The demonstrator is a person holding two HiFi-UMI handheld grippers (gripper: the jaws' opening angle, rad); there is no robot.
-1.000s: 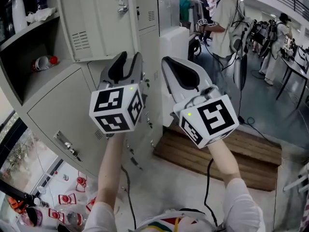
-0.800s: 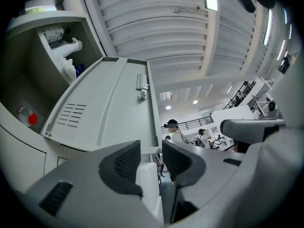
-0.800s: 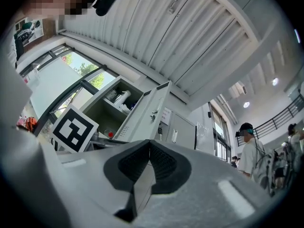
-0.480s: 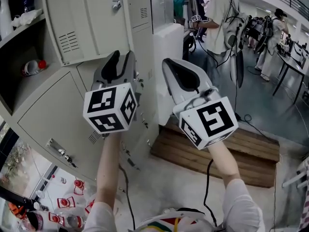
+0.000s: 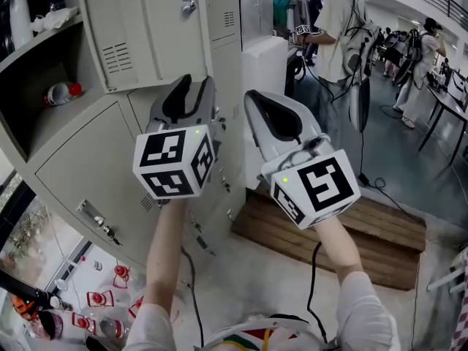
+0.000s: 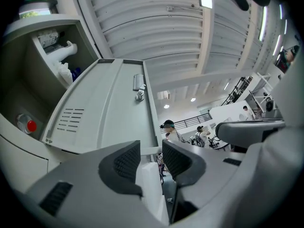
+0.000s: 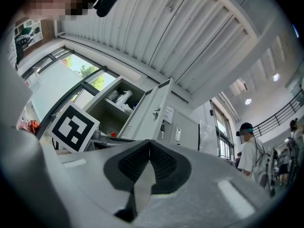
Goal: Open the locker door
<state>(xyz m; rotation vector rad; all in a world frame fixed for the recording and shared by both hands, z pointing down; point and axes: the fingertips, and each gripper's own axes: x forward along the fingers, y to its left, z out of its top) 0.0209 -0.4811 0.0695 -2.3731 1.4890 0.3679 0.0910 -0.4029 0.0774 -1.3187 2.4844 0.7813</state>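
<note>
Head view: both grippers were held up side by side in front of the grey locker bank (image 5: pixel 219 72), marker cubes turned toward the camera.
left gripper (image 5: pixel 189 97): released, tbh. The jaws were spread apart and the pads were pressed on nothing; only far background was seen through the gap. It was pointed up at the lower edge of the open door.
right gripper (image 5: pixel 254 99): clenched tight, with the pads pushed together and nothing caught between them.
locker door (image 5: pixel 142 31): already swung open, at the upper left, just beyond the left gripper and not touched by it. Its latch (image 5: pixel 189 6) was seen near the right edge.
open compartment (image 5: pixel 33 93): exposed left of the door. A red-capped bottle (image 5: pixel 62 92) was laid on its side on the shelf.
lower door (image 5: pixel 95 163): kept shut, right below the open one.
wooden pallet (image 5: pixel 344 232): laid on the floor to the right of the lockers.
people (image 5: pixel 344 28): seen standing at the far right.
</note>
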